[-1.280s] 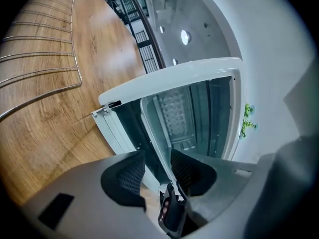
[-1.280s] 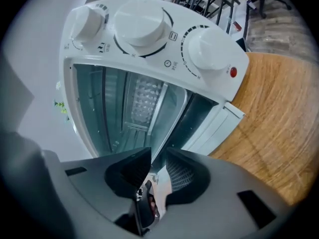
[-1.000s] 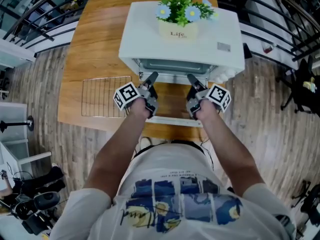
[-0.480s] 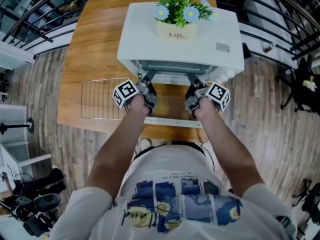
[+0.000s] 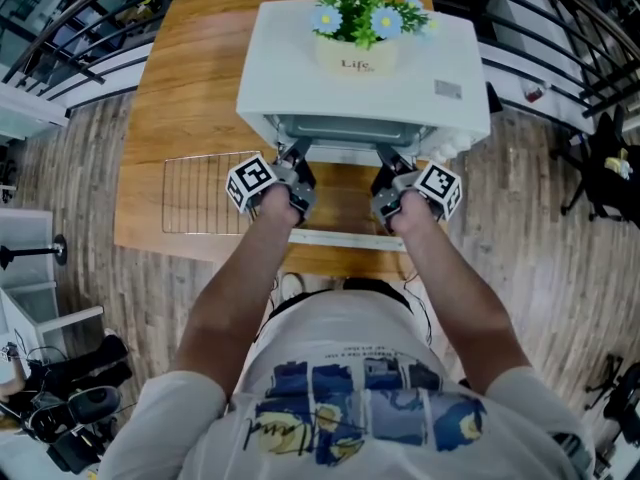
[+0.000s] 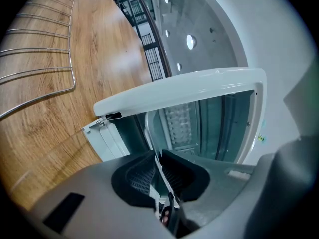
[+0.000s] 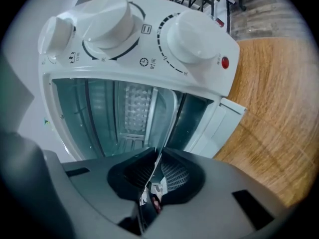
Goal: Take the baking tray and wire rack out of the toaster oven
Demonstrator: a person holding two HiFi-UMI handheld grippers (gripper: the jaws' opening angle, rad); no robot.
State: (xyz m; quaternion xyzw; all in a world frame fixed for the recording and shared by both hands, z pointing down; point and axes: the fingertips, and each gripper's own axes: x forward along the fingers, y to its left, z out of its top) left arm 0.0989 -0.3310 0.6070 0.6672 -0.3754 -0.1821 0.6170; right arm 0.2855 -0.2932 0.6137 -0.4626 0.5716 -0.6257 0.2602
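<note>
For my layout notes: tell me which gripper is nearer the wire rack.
Left. The left gripper, jaws just closed on the baking tray, sits beside the wire rack; the right gripper, likewise just closed on the tray, is farther right.

A warm brown wooden tabletop (image 5: 195,78) fills the middle of the head view, its grain running away from the camera. Toward its far end, raised above the wood, stands a cream ceramic pot (image 5: 362,60) (dark lettering on its front) holding green leaves with pale blue and white flowers (image 5: 365,8). A grey-brown plank floor (image 5: 80,178) surrounds the tabletop. Black metal railings (image 5: 90,28) curve along the top left, and a black chair (image 5: 600,173) stands well off at the right edge.
</note>
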